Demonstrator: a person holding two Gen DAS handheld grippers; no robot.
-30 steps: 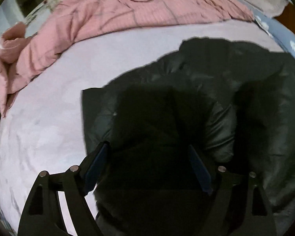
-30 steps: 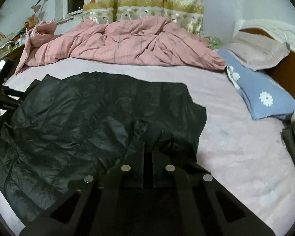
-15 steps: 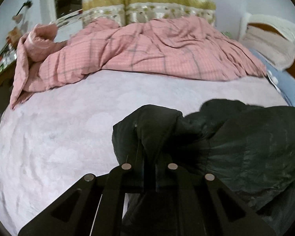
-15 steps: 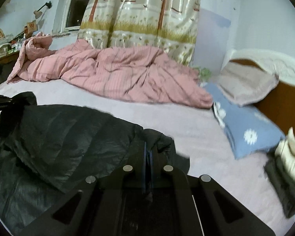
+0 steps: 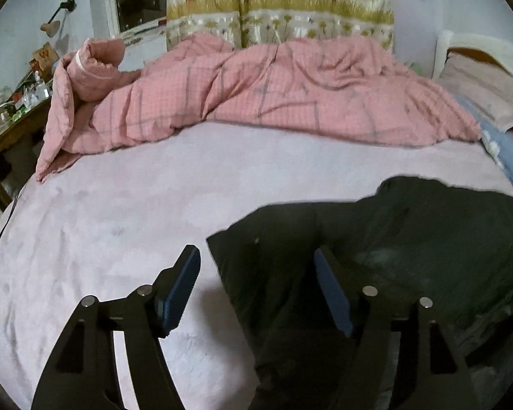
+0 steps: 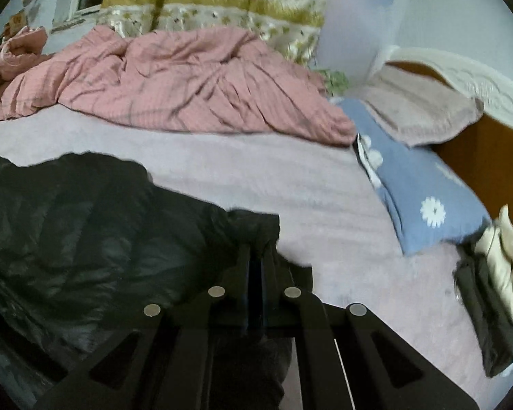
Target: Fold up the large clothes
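A black puffer jacket lies on the pale pink bed sheet. In the left wrist view my left gripper is open, its jaws wide apart over the jacket's left edge, holding nothing. In the right wrist view the jacket fills the lower left. My right gripper is shut on the jacket's right corner and holds it just above the sheet.
A rumpled pink checked duvet lies along the bed's far side. A blue flowered pillow and a beige pillow lie at the headboard on the right. A pile of cream and dark clothes sits at the right edge. A cluttered desk stands left.
My left gripper, shut on the jacket half a second ago, has opened and let it drop flat. My right gripper stays shut and has carried its corner over the jacket.
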